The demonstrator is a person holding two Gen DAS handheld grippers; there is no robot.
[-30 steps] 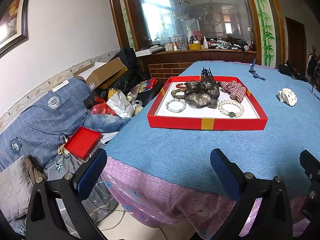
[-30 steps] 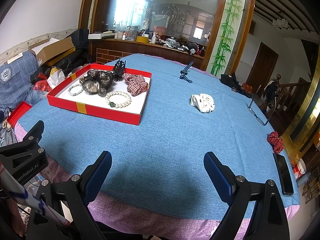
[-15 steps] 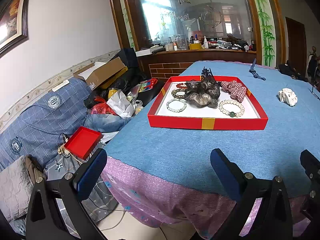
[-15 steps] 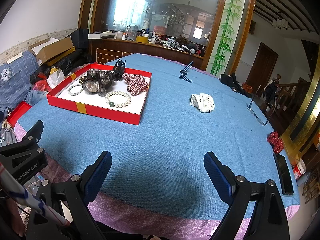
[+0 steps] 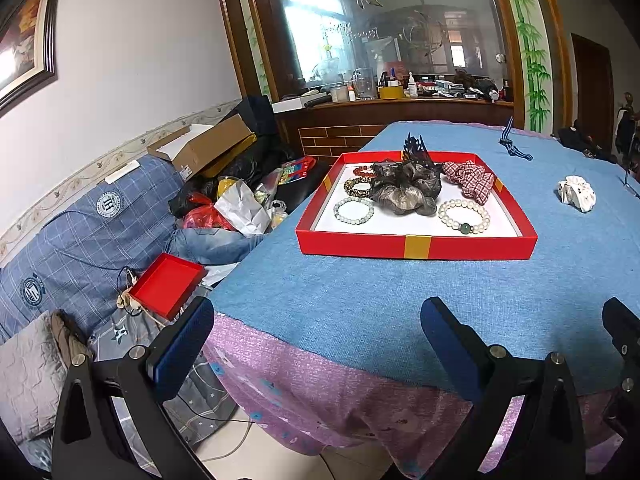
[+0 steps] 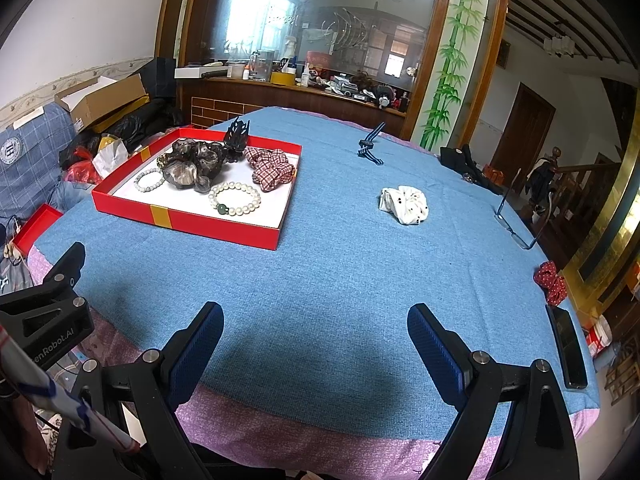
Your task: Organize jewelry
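Both grippers hover at the near table edge, well short of the tray: left gripper (image 5: 316,344) and right gripper (image 6: 316,340), fingers spread wide, holding nothing.

Shallow red cardboard tray (image 6: 192,224) already holds a white bead bracelet with green stone (image 6: 234,199), a pale bead bracelet (image 6: 149,180), a grey-brown scrunchie (image 6: 192,166), a red check scrunchie (image 6: 272,168) and a dark claw clip (image 6: 237,137).

Right of the tray, on the blue cloth: white dotted scrunchie (image 6: 404,204). Beyond the tray: navy striped tie (image 6: 370,150). Far right of the tray: red dotted scrunchie (image 6: 552,282). Judged mostly done; three strays left.
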